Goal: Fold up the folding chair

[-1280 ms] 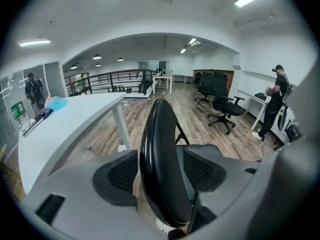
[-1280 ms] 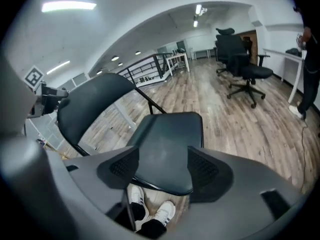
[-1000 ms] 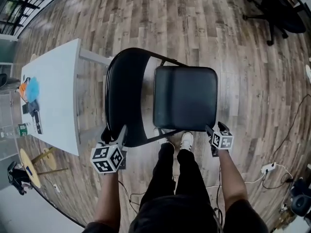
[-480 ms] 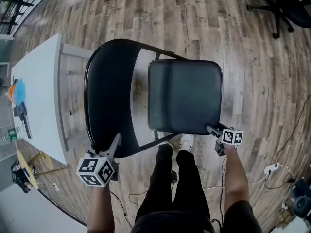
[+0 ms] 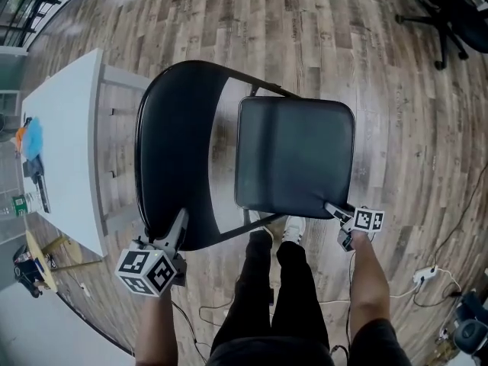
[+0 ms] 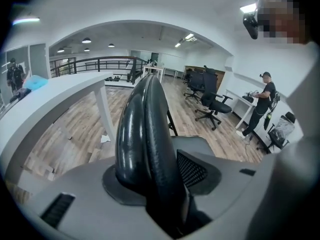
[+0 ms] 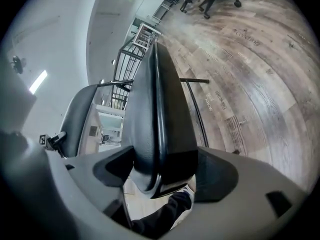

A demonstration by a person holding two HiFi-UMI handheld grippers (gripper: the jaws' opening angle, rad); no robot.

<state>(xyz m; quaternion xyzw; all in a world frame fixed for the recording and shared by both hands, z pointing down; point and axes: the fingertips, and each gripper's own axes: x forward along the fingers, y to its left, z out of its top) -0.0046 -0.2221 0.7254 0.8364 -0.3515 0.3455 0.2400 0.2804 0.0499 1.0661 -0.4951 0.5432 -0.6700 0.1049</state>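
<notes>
A black folding chair stands open on the wood floor, its padded seat (image 5: 293, 155) to the right of its curved backrest (image 5: 171, 143). My left gripper (image 5: 174, 231) is at the backrest's near end. Its jaws are closing, with the backrest rim (image 6: 142, 129) running between them against the left pad. My right gripper (image 5: 341, 223) sits at the seat's near right corner. In the right gripper view the seat edge (image 7: 160, 109) fills the gap between the wide-set jaws of the right gripper (image 7: 162, 171).
A white table (image 5: 65, 151) with small items stands just left of the chair. My legs (image 5: 274, 280) are right behind the seat. An office chair (image 5: 457, 14) is at far right, and a cable with a power strip (image 5: 423, 269) lies at lower right. A person (image 6: 264, 104) stands by desks.
Both grippers have come down onto the chair. The right one has rolled and now straddles the seat corner. The left one now has the backrest rim between its jaws.
</notes>
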